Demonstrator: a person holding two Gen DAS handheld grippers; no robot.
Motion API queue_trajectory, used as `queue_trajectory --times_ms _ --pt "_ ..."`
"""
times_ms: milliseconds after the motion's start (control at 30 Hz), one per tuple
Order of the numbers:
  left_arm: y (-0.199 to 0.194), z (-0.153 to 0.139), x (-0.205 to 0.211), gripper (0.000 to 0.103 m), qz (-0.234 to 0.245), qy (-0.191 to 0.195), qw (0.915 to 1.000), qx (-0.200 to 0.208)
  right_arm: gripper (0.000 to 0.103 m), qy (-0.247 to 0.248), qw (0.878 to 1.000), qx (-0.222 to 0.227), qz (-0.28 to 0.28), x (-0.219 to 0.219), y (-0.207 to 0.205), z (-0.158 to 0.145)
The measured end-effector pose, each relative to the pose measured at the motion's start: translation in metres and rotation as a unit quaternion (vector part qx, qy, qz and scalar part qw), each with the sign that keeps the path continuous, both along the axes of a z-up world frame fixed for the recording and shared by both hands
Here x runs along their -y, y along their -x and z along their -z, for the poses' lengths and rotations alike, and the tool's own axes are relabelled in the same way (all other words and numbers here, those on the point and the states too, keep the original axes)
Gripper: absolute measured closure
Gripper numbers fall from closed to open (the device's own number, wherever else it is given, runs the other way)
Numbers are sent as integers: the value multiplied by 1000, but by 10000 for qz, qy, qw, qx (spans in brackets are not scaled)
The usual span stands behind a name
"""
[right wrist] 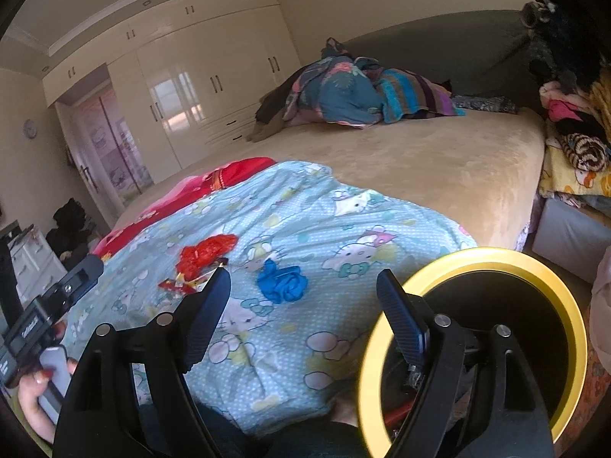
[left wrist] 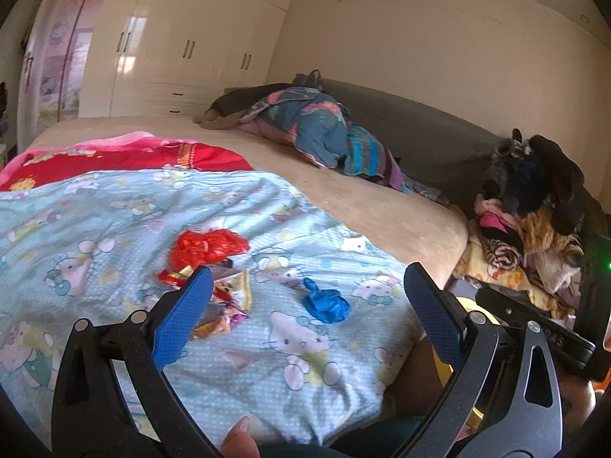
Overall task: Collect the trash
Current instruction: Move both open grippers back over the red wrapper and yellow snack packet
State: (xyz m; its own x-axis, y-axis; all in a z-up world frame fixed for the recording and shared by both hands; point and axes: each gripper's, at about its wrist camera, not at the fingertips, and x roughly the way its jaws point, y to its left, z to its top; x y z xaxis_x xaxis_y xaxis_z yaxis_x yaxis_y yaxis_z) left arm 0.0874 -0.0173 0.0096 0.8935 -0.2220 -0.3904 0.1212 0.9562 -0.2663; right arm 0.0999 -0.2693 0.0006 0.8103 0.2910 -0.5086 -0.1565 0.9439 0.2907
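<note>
We hold both tools above the near end of the bed, over a pale blue cartoon-cat blanket. Our left gripper has its blue-padded fingers spread wide with nothing between them, and our right gripper is spread the same way, also holding nothing.

The trash lies on the blanket ahead of us. A crumpled red plastic bag sits farthest out, and just below it, touching or nearly so, is a small heap of shiny snack wrappers, partly hidden behind the left finger in the left wrist view. A crumpled blue plastic piece lies apart from these, to their right, in the gap between the left tool's fingers. In the right wrist view the same blue piece also shows between the fingers, with the red bag up and to its left.

A bin with a yellow rim stands beside the bed at our right, its dark inside partly behind the right tool's finger. Bundled bedding lies at the far end of the bed, and cream wardrobes line the wall.
</note>
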Motion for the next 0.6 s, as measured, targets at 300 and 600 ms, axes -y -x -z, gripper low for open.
queue_trajectory --times_ms 300,600 --pt "-3 4 -21 11 -246 108 9996 -40 26 104 9996 -2 -267 -25 0 2" --pt "-6 10 -38 11 -427 161 9988 -176 26 195 9982 2 -565 -47 1 5"
